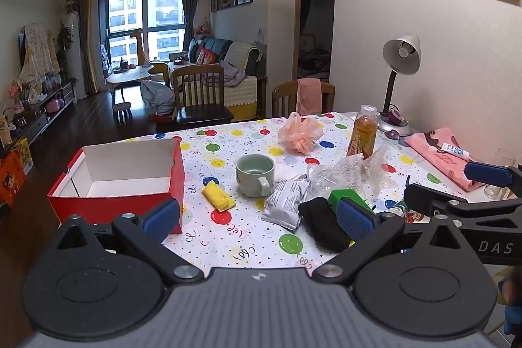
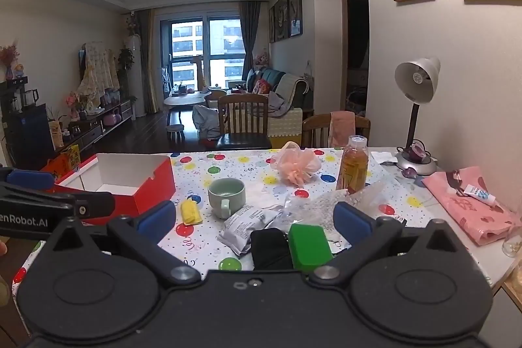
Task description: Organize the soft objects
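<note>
A red box [image 1: 130, 181] [image 2: 130, 181] with a white inside stands open on the left of the table. Soft items lie on the balloon-print cloth: a yellow sponge [image 1: 218, 196] [image 2: 190, 211], a pink mesh puff [image 1: 301, 132] [image 2: 296, 167], a black cloth roll [image 1: 323, 224] [image 2: 270, 248], a green block [image 1: 347, 196] [image 2: 308, 245] and a pink cloth [image 1: 440, 152] [image 2: 469, 204]. My left gripper [image 1: 257, 219] hovers open over the near table edge. My right gripper [image 2: 254, 222] is open too, just above the black roll and green block. Neither holds anything.
A green mug [image 1: 256, 175] [image 2: 226, 196] stands mid-table beside a foil snack packet [image 1: 285, 204] [image 2: 246, 225] and crumpled clear plastic [image 1: 352, 172]. A tea bottle [image 1: 363, 132] [image 2: 354, 167], a desk lamp [image 1: 396, 80] [image 2: 416, 106] and a small tube [image 1: 456, 150] stand right. Chairs [image 1: 199, 100] line the far edge.
</note>
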`<state>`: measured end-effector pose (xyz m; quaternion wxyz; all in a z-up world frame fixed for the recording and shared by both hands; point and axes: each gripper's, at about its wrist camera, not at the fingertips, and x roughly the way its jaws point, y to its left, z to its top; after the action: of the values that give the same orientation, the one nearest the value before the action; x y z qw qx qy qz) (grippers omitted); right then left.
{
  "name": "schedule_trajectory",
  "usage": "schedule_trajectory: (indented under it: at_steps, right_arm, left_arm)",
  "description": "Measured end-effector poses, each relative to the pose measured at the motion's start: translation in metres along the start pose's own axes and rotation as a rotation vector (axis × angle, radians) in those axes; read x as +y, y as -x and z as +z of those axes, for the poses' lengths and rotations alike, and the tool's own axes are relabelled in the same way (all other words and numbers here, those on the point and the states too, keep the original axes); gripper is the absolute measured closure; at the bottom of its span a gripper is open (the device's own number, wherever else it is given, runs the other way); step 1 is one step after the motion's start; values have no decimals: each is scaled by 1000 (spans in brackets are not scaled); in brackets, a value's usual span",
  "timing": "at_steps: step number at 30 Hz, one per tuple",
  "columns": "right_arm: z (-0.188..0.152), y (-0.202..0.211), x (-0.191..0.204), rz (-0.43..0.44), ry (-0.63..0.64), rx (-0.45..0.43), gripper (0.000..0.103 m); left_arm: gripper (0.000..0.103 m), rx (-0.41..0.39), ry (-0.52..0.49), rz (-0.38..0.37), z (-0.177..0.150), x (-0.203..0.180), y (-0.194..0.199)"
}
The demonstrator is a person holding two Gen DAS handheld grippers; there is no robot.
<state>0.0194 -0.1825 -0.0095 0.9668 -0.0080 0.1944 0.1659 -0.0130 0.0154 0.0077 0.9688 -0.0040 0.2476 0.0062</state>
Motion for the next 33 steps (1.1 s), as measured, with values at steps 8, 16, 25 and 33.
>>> schedule_trajectory:
  at_steps: [8,16,25,33]
  right_arm:
    - [0,-1,5,3,3,-1,0]
    - [1,-1,7,5,-2,-4,1]
    - [0,-1,7,4,1,-5,1]
    - [0,-2,6,4,1,-4,1]
  left_arm:
    - [0,-7,-3,3,-1,6,0]
    - [0,-10,-2,2,-1,8,1]
    - [0,-10,4,-7,1,11,4]
    - [0,-10,5,-7,1,10,4]
